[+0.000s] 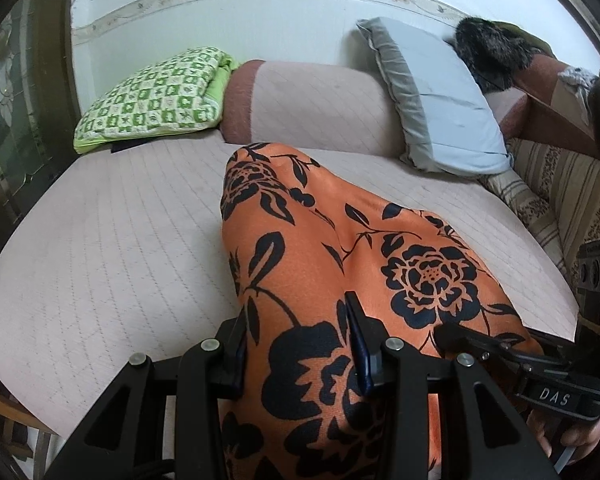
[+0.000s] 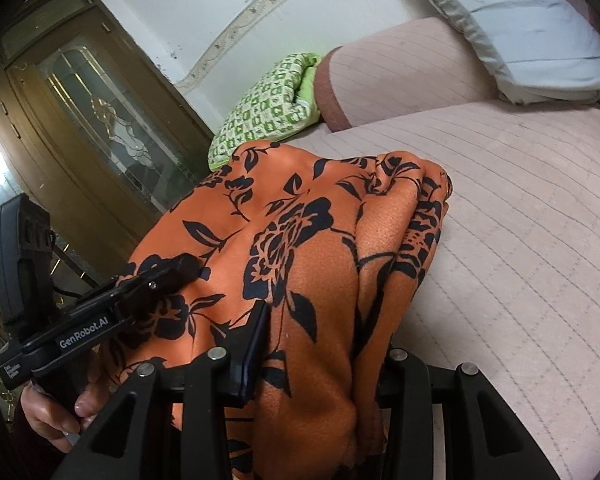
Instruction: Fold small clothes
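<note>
Both claws, left (image 1: 300,344) and right (image 2: 320,344), apparently clamp the draped, satiny orange floral garment (image 1: 340,240).

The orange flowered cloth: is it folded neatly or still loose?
Loose. The orange cloth hangs bunched and draped over both tools, with wrinkled layers, lifted off the bed.

Both grippers — left (image 1: 300,344) and right (image 2: 320,344) — fingers clamped, side by side.

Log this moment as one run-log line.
left tool: shut on orange garment | right tool: shut on orange garment | garment: lifted over bed
</note>
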`<act>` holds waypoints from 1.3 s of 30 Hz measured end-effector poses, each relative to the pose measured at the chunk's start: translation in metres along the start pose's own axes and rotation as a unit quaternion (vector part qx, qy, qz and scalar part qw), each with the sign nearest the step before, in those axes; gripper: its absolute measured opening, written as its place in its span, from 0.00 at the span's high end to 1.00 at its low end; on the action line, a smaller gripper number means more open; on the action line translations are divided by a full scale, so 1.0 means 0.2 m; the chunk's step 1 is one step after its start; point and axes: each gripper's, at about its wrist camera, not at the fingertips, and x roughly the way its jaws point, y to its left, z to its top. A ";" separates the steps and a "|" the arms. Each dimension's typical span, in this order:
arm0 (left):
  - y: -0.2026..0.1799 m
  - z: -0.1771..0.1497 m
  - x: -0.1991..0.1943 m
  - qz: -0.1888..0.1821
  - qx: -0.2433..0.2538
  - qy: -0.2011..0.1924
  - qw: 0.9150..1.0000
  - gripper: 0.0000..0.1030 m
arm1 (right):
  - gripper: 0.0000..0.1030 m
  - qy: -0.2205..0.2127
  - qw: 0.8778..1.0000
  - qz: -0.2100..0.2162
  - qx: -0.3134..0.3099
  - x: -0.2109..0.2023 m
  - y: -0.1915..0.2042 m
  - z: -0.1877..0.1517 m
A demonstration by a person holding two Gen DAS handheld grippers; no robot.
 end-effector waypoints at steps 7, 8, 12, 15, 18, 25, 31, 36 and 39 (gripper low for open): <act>0.07 0.02 0.03 0.011 -0.005 0.001 1.000 0.59 | 0.60 0.008 1.000 -0.005 -0.018 0.08 0.07 -0.01; 0.07 0.02 0.04 0.011 -0.006 0.003 1.000 0.59 | 0.60 0.010 1.000 -0.007 -0.020 0.09 0.07 -0.01; 0.09 0.01 0.10 0.012 -0.015 0.015 1.000 0.59 | 0.60 0.020 0.999 -0.017 -0.026 0.15 0.07 0.00; 0.10 0.00 0.13 0.014 -0.018 0.022 1.000 0.60 | 0.61 0.027 0.999 -0.023 -0.031 0.17 0.07 0.00; 0.09 -0.01 0.16 0.017 -0.017 0.027 0.999 0.60 | 0.61 0.033 0.998 -0.031 -0.037 0.20 0.07 0.00; 0.09 -0.04 0.22 0.019 -0.020 0.043 0.999 0.60 | 0.61 0.052 0.997 -0.042 -0.037 0.26 0.06 0.02; 0.10 -0.06 0.27 0.021 -0.024 0.055 0.998 0.60 | 0.61 0.068 0.996 -0.049 -0.039 0.30 0.06 0.02; 0.11 -0.09 0.30 0.024 -0.029 0.065 0.997 0.60 | 0.61 0.084 0.994 -0.053 -0.043 0.33 0.05 0.02; 0.12 -0.10 0.31 0.025 -0.030 0.067 0.997 0.60 | 0.61 0.089 0.993 -0.052 -0.048 0.34 0.05 0.03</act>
